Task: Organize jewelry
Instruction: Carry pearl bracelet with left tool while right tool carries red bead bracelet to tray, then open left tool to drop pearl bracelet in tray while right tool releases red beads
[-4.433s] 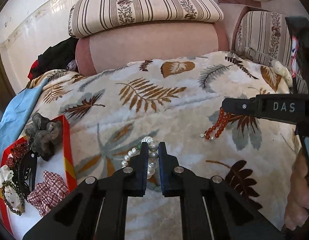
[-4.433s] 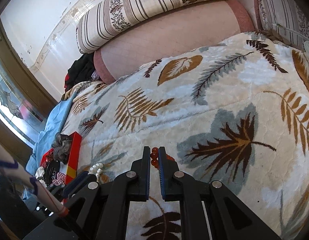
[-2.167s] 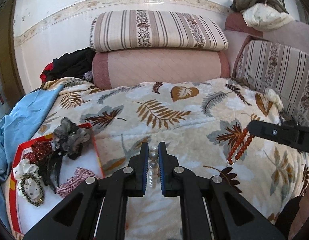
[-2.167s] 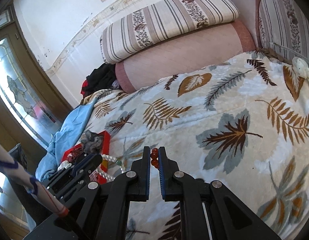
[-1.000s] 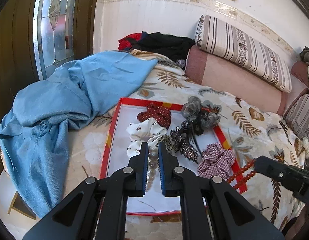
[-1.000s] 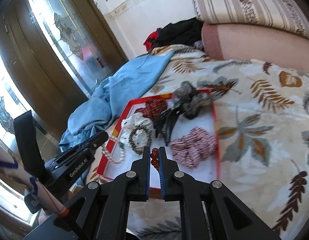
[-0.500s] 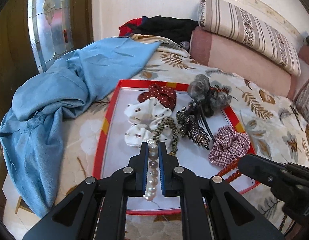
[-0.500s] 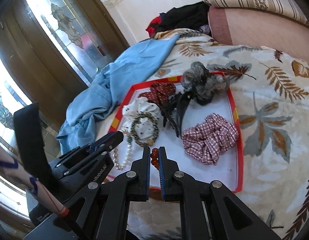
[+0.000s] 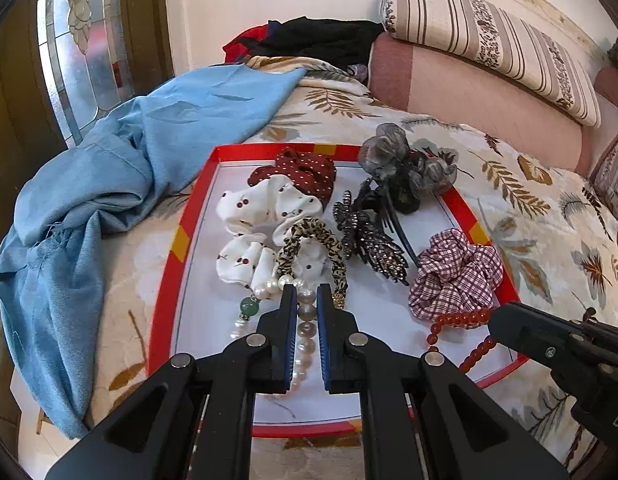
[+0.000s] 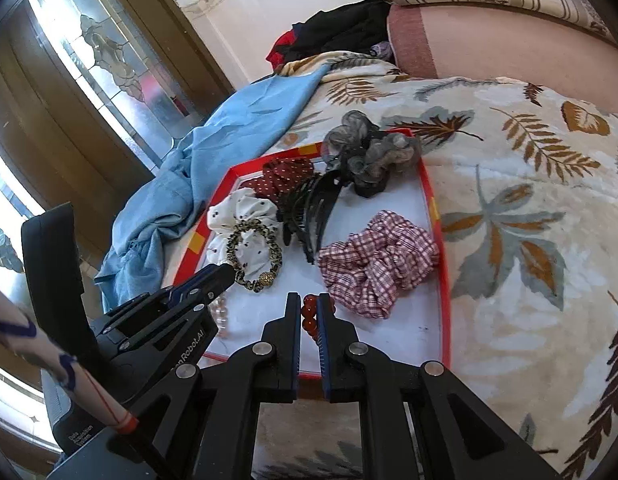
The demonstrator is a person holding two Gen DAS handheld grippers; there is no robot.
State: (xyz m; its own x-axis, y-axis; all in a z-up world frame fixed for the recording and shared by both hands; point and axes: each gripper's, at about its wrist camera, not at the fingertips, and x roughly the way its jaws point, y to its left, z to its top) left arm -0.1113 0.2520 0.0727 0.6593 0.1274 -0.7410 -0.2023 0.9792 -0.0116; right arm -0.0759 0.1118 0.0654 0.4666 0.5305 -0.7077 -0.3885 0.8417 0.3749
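Observation:
A red-rimmed white tray (image 9: 197, 184) lies on the leaf-print bedspread. My left gripper (image 9: 307, 294) is shut on a pearl necklace (image 9: 305, 336) with a green bead; the strand rests on the tray's near left floor. My right gripper (image 10: 309, 302) is shut on a red bead bracelet (image 10: 309, 316), low over the tray's near part; the bracelet also shows in the left wrist view (image 9: 461, 320) beside a checked scrunchie (image 9: 457, 272). The left gripper shows in the right wrist view (image 10: 225, 276), by the leopard hair tie (image 10: 255, 256).
The tray (image 10: 445, 280) also holds a white scrunchie (image 9: 249, 216), a dark red dotted scrunchie (image 9: 305, 170), black hair clips (image 9: 369, 240) and a grey scrunchie (image 9: 405, 160). A blue cloth (image 9: 121, 152) lies left of the tray. Striped cushions (image 9: 489, 40) stand behind.
Both grippers came down closer to the tray. The pearl necklace now lies partly on the tray floor, and the red bracelet hangs down beside the checked scrunchie.

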